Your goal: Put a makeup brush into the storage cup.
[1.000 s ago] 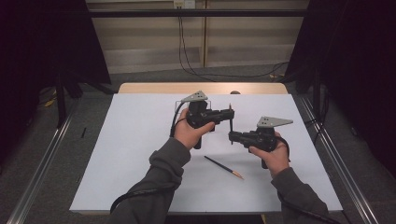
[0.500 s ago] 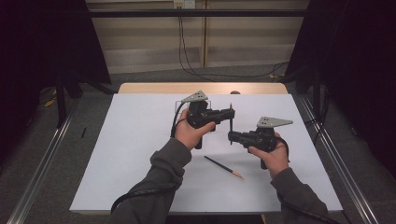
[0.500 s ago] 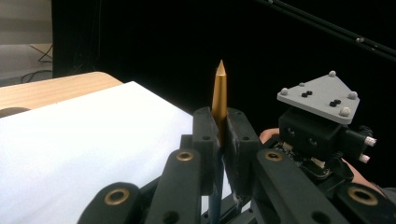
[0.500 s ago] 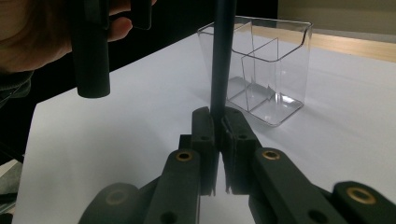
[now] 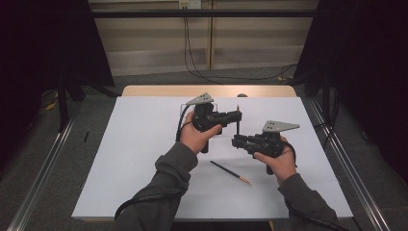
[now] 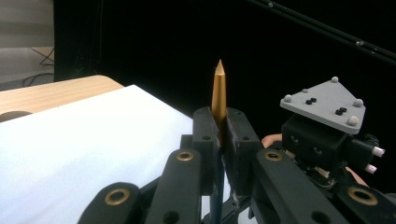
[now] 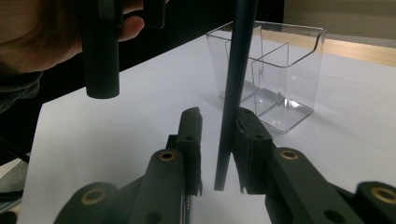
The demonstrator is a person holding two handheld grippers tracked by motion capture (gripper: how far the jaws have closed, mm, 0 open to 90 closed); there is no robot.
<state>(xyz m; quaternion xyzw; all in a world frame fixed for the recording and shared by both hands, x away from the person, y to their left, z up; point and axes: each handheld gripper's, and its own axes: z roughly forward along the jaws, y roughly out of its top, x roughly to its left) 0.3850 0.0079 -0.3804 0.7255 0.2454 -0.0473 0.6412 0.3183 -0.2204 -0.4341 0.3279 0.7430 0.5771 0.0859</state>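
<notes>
Left gripper [image 6: 219,140] clamps the upright pencil [image 6: 218,93] above the white sheet [image 5: 144,159] while the right gripper [image 7: 217,140], jaws just opening, stands apart around its lower shaft; withdraw right straight back, without nudging it, before heading toward the clear organizer [image 7: 280,74].

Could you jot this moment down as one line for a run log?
left gripper: shut on upright pencil | right gripper: jaws just opening around its lower end | spare pencil: on table | clear organizer: empty

This looks like a lab recording booth: black curtains [image 5: 43,72] close in both sides, metal rails [image 5: 353,173] line the grey floor, and white sheeting covers the wooden table [image 5: 144,154].
</notes>
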